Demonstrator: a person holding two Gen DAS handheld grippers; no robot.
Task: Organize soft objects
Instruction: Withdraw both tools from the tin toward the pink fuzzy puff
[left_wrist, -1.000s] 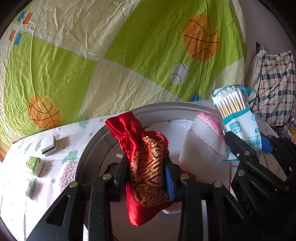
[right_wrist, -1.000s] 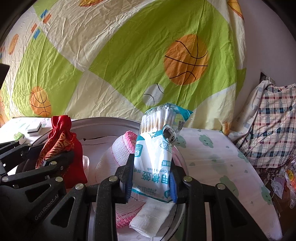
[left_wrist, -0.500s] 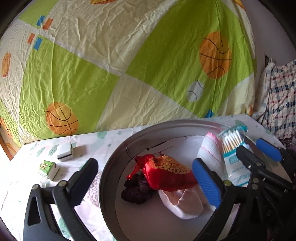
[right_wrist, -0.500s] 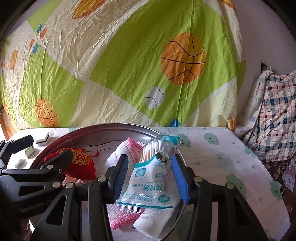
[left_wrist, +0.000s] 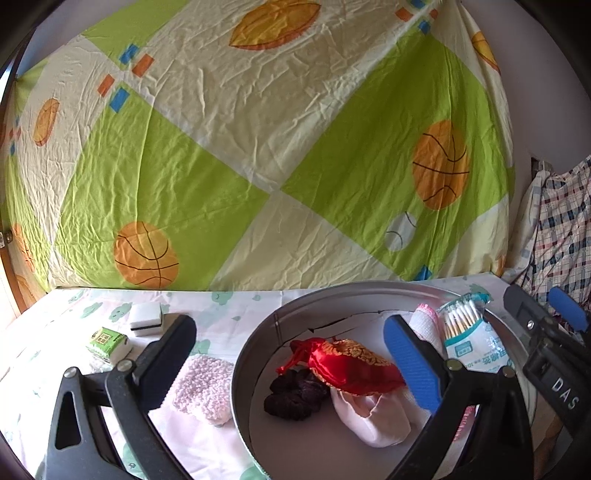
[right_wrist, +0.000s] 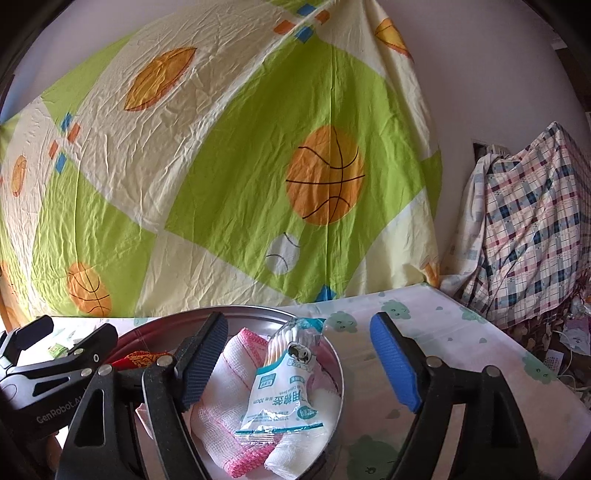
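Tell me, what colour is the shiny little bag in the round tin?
The pouch is red with gold patterning, clearest in the left wrist view.

Two wrist views, low over your table, both facing the hung sheet.

Your left view looks across the round tin (left_wrist: 255, 339) from its left; your right view sits close at its right rim. Both share the tin (right_wrist: 338, 373) and the cotton swab pack (left_wrist: 469, 336) (right_wrist: 284, 391).

Daylit basketball-print sheet (left_wrist: 229, 155) over pale wall (right_wrist: 480, 66), plaid cloth (right_wrist: 524, 229) heaped right
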